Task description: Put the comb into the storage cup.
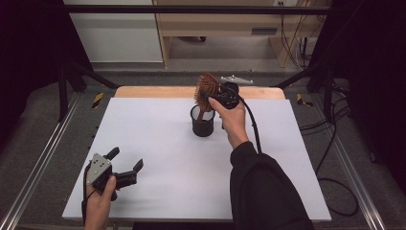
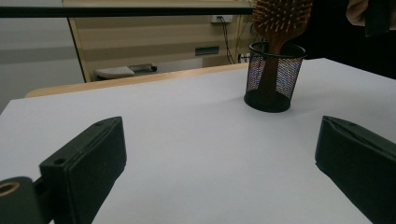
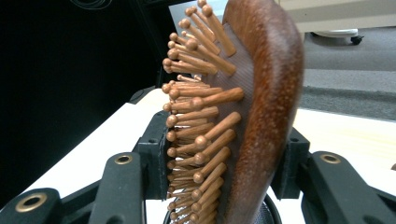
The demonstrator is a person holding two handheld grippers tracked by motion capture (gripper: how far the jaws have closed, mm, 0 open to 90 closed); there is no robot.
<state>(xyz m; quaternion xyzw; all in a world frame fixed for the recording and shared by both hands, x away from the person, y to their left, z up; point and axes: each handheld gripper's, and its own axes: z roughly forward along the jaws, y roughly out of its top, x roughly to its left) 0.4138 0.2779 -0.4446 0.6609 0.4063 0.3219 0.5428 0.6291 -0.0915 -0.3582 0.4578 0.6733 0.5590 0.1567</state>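
A wooden hairbrush [image 1: 207, 87] with wooden pins stands head-up, its handle down inside a black mesh cup [image 1: 202, 121] at the back middle of the white table. My right gripper [image 1: 214, 97] is shut on the brush head, bristle side against one jaw and wooden back against the other; up close the hairbrush [image 3: 238, 107] sits between the jaws with the cup's rim [image 3: 271, 214] just below. My left gripper [image 1: 128, 159] rests open near the table's front left, nothing between its jaws. From there the brush [image 2: 281, 21] and the cup [image 2: 273, 77] appear ahead to the right.
The white table top [image 1: 158, 153] lies on a wooden board whose far edge [image 1: 158, 91] shows behind it. A black metal frame [image 1: 67, 81] surrounds the table, and cables [image 1: 335, 124] trail on the floor at right. Cabinets [image 1: 115, 33] stand behind.
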